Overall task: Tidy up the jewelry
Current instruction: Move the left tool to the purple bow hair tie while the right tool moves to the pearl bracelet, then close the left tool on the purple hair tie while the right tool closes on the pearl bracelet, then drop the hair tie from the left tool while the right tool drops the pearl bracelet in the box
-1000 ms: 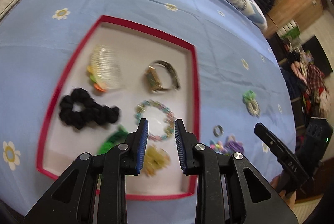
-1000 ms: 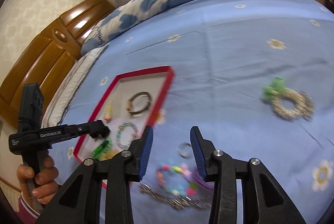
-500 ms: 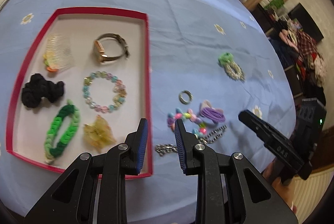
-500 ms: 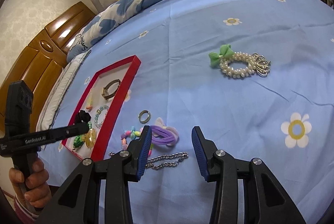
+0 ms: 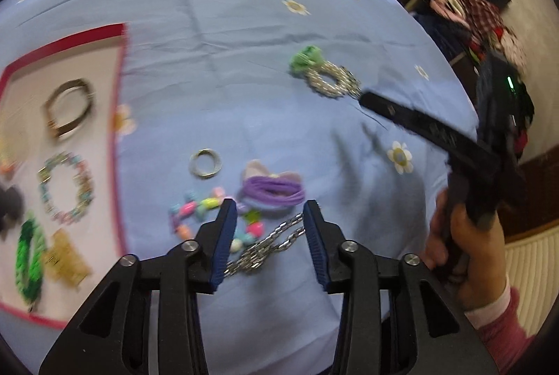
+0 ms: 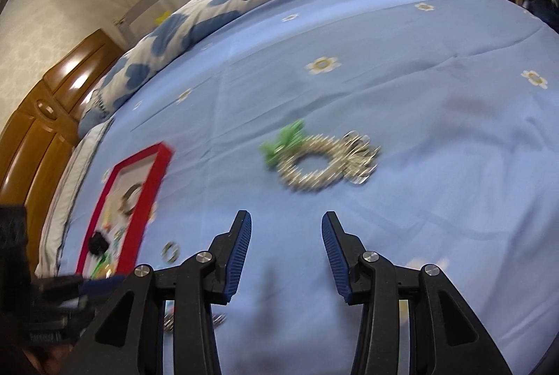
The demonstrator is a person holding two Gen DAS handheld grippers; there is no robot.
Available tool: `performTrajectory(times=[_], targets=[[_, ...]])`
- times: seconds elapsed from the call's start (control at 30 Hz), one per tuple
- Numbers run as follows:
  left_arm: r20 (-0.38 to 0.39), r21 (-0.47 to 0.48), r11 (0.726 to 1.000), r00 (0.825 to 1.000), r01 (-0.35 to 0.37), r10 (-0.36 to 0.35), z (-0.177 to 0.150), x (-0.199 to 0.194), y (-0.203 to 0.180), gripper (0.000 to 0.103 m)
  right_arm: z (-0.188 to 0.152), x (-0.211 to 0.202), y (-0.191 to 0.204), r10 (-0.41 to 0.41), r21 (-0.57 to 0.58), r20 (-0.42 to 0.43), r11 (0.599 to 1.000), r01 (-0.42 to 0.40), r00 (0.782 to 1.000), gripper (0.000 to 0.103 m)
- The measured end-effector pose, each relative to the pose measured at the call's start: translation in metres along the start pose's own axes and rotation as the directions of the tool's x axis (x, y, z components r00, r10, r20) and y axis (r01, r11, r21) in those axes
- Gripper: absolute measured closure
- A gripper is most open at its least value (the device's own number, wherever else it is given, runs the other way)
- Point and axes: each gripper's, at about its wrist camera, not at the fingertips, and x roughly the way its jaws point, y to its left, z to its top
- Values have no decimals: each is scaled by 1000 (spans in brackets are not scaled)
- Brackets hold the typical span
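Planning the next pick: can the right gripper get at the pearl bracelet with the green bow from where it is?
Probably yes. The right gripper is open and empty, and the pearl bracelet lies alone on bare blue sheet straight ahead of it, with nothing between.

Soft, even room light, no hard glare except a sheen on the wooden wardrobe (image 6: 59, 109). Both views smear with motion: the pearl bracelet (image 6: 319, 162) and red tray (image 5: 120, 102) are streaky. Fisheye bulges the blue bedsheet (image 6: 384, 67); corners go black. Faint shadows lie beneath the right gripper (image 6: 286, 247).
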Motion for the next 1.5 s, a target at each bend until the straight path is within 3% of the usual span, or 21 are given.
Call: performTrajectory(times=[0.1,0.23,0.33,0.5,0.57,0.63,0.67,0.73,0.83,1.13,1.5], targets=[[-26,38,999,1000,-11,12,5,14,-11,57,15,10,-13,-26,8,0,1000,26,1000,59],[-49,64,997,998,-37,40,9,29,-17,57,34,25,-16,-74,-39,2,997,74,997,44],[-66,63,997,996,-49,53,10,38,-14,59,46,43,-14,-105,-110,-24,989,101,994,44],[-66,62,997,996,-54,58,8,39,-6,74,50,70,-6,-146,-224,-74,966,126,987,43],[-61,62,997,997,-46,50,9,37,-4,88,48,75,-4,-172,-267,-77,952,146,982,49],[-59,59,998,998,-31,35,8,35,-2,98,43,73,-2,-210,-305,-66,935,181,975,73],[-58,58,998,998,-28,31,8,34,-2,99,42,72,-2,-209,-305,-68,935,179,976,74],[-48,61,998,998,-35,38,7,30,-2,99,39,63,-2,-176,-292,-72,945,148,982,90],[-26,64,998,999,-27,29,3,20,-2,99,30,52,4,-178,-312,-66,938,149,982,91],[46,37,999,999,5,-6,-4,-19,3,99,3,5,-2,39,-118,-73,992,-47,997,92],[128,-36,999,992,5,0,-14,-56,28,99,-17,-28,37,170,-92,-52,980,-175,984,92]])
